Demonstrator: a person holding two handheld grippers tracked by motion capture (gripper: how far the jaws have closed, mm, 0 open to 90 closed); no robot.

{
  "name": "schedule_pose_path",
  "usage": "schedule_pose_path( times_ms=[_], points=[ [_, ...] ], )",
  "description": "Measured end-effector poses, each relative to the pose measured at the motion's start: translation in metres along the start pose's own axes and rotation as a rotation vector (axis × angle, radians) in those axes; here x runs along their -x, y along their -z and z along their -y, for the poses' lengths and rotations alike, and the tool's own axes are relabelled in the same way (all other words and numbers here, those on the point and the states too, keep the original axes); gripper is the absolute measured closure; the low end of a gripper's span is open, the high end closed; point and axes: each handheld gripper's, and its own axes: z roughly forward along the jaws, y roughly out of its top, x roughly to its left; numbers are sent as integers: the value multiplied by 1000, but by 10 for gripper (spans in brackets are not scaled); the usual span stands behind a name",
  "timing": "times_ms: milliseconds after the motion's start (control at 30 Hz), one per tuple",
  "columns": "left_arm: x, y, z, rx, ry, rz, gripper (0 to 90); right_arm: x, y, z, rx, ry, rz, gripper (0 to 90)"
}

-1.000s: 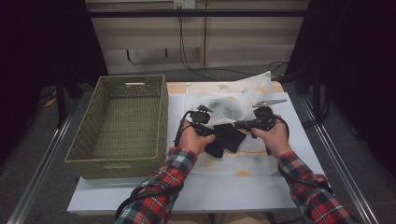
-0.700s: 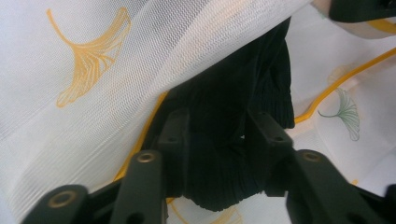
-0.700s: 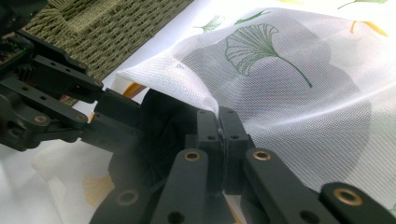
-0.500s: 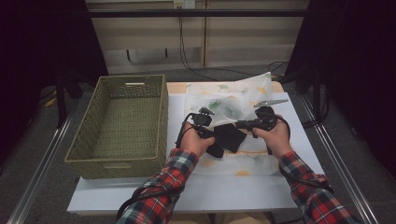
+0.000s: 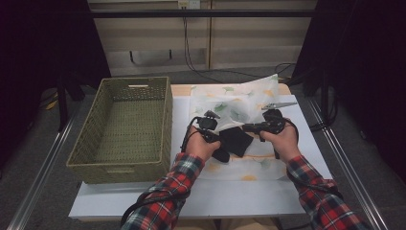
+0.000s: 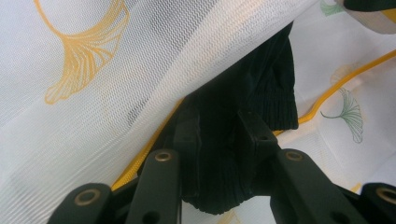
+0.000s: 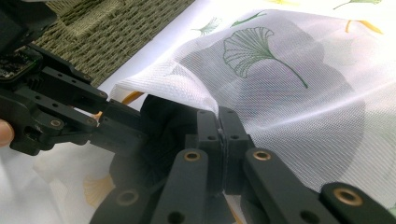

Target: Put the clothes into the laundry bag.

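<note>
While the person leans over the table, the dark garment (image 5: 235, 140) sits at the mesh bag (image 5: 239, 103) mouth. Left gripper (image 6: 219, 133) clamps the garment, half inside. Right gripper (image 7: 219, 126) pinches the bag's edge; stuffing remains.

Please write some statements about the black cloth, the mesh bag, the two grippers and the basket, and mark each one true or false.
1. The left gripper is shut on the black cloth. True.
2. The right gripper stands wide open above the table. False: its jaws are pressed together on the edge of the white mesh bag.
3. The black cloth lies inside the woven basket. False: it is at the mouth of the mesh bag, on the white table.
4. The mesh bag carries printed leaf shapes in green and orange. True.
</note>
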Motion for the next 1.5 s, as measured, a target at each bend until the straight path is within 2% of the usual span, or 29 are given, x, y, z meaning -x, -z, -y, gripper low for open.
schedule_pose_path(
  times_ms=[33, 300, 467, 1333, 1367, 1500],
  points=[
    [0, 0, 0, -9, -7, 2, 728, 0, 0, 0, -1, -2, 0, 897],
    [2, -2, -3, -1, 32, 3, 791, 0, 0, 0, -4, -3, 0, 897],
    [1, -3, -4, 9, 51, 5, 801, 1, 0, 1, -2, -5, 1, 897],
    [2, -9, -14, 39, 51, 11, 804, 1, 0, 1, 1, -2, -3, 897],
    [3, -10, -14, 50, 66, 13, 804, 1, 0, 1, 1, -4, -3, 897],
    [2, -11, -14, 51, 68, 12, 804, 1, 1, 1, 2, -1, -3, 897]
  ],
)
